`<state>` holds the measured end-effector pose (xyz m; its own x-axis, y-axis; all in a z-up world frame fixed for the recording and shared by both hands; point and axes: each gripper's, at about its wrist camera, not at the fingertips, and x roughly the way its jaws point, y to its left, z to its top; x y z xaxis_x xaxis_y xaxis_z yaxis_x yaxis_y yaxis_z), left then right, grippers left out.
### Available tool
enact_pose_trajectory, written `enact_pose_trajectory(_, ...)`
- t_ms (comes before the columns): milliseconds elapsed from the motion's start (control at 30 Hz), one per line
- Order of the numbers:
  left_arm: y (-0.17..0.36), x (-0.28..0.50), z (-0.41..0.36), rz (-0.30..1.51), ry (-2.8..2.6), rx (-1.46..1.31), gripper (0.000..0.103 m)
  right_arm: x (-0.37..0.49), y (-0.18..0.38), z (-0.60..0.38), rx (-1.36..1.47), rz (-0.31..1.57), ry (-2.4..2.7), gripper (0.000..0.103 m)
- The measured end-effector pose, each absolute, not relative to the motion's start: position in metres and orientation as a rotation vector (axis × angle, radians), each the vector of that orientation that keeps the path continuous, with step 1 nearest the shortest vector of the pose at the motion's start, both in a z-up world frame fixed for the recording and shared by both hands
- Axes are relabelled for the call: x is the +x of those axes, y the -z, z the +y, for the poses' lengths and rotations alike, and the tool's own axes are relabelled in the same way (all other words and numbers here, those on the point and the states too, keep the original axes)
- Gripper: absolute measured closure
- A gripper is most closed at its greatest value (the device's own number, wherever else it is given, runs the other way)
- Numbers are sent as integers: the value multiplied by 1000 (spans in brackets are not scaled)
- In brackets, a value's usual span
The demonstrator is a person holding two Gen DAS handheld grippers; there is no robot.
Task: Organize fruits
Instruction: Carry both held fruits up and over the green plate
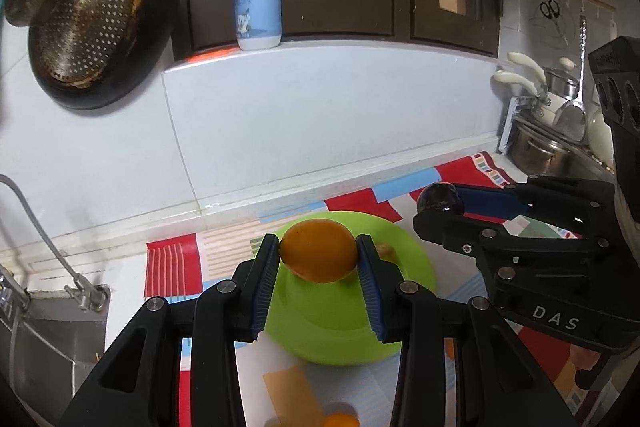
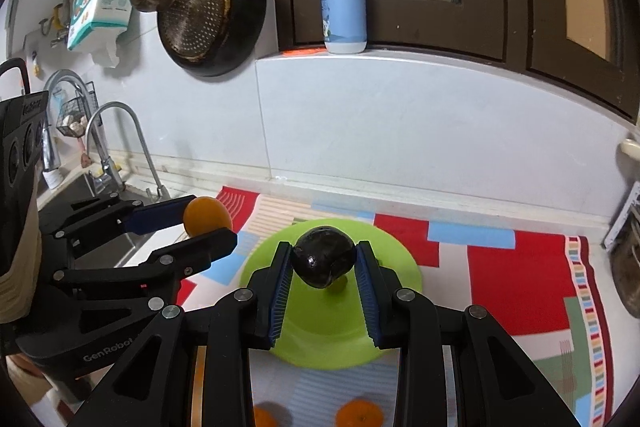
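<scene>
Orange [image 1: 318, 250] clamped in downward-tilted left claw [image 1: 318, 259]

Black left claw [image 1: 318, 255], black right claw [image 2: 323, 257], blue ribbed pads, silver rivets, white "DAS" and "GenRobot" lettering

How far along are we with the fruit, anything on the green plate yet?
Done: little shows; a small yellowish piece is barely visible on the green plate, mostly hidden. In hand: the left gripper is shut on an orange fruit and the right gripper on a dark fruit, both above the plate. Left: set both down, then collect the oranges on the mat near the cameras.
</scene>
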<state>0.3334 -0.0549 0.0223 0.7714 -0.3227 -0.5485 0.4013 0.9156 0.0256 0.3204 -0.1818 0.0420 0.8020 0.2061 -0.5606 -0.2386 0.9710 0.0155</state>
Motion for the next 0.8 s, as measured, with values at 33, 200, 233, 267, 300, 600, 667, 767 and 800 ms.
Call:
enact_pose_trajectory(33,-20,338,-56,572,393,148,64,327,-39,-182,-59,603,-240,70)
enact_pose_trajectory(200,-5,362,-59,609,399,153,64,351,-26,-183,-62,649,-249,70)
enact_pose_trajectory(233,-2,367,-60,619,401,152,64,357,-22,-184,-63,659,-249,70)
enact_pose_trajectory(267,1,372,-61,629,401,150,64,361,-20,-184,-64,667,-248,70)
enact_pose_trajectory(300,4,376,-62,639,403,149,64,366,-17,-185,-65,675,-246,70)
enact_pose_trajectory(600,34,417,-70,726,438,142,64,404,11,-193,-54,755,-236,70)
enact_pose_trajectory(667,40,425,-73,740,445,146,64,409,19,-195,-53,777,-235,70)
enact_pose_trajectory(767,48,433,-79,757,461,160,64,415,28,-197,-57,801,-228,70)
enact_pose_trajectory(800,50,435,-81,761,467,167,64,417,30,-198,-55,809,-228,70)
